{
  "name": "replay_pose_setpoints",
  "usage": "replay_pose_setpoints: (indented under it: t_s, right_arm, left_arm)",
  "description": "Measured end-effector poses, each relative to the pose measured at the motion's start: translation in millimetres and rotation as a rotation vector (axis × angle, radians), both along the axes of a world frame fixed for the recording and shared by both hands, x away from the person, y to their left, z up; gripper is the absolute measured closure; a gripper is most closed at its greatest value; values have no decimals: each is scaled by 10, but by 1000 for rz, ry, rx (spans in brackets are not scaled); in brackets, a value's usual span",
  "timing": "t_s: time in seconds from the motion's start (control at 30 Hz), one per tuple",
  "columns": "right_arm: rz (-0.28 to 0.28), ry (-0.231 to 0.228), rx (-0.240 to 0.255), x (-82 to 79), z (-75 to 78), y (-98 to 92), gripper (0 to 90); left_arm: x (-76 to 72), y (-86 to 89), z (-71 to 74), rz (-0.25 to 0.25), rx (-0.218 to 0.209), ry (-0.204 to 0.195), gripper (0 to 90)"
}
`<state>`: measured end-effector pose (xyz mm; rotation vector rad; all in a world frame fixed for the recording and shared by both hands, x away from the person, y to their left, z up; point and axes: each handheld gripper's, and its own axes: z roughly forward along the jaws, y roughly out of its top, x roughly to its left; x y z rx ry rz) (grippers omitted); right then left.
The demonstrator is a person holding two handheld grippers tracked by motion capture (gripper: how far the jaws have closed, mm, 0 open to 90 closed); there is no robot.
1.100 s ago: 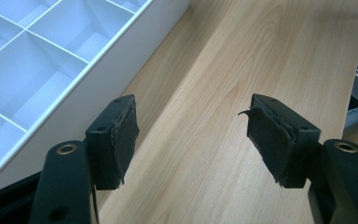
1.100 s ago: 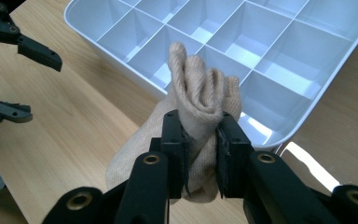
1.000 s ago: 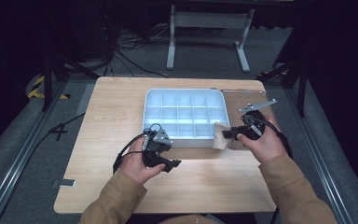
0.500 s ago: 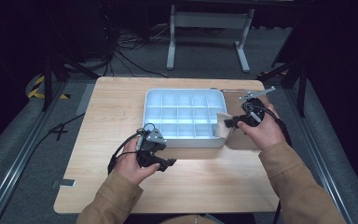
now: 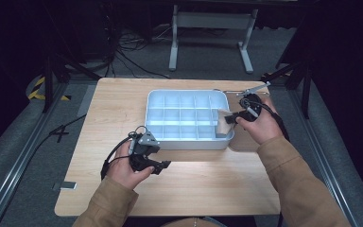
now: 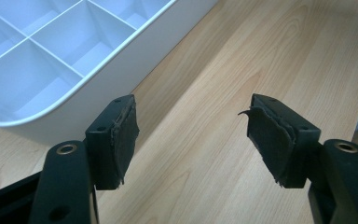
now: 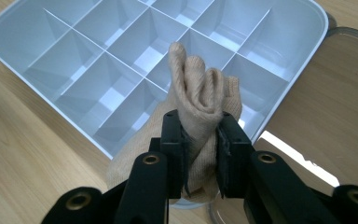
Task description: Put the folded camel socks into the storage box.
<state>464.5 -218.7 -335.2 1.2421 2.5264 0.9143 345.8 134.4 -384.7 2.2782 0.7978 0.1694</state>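
We have the right gripper clamped on a folded beige knitted cloth (perhaps a sock; we cannot tell), held above the near right corner of the white divided organizer tray, whose compartments all look empty; so, as we judge it, nothing is stowed yet and this first piece is only on its way in. Our left gripper hangs with jaws spread and nothing between them over the wooden table, just beside the tray's front wall; lowering and letting go remain.
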Motion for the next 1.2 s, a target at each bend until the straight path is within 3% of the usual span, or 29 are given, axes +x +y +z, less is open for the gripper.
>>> replay_pose_setpoints:
  t_s: [0.53,0.8,1.2]
  right_arm:
    - [20,-8,-110,152,-198,118,757]
    - [34,-10,-168,151,-310,153,756]
    - [64,73,-242,134,-476,253,759]
  left_arm:
    - [-105,193,-7,69,2,9,336]
    - [-92,179,-15,51,11,10,334]
    - [-73,154,-30,40,12,21,334]
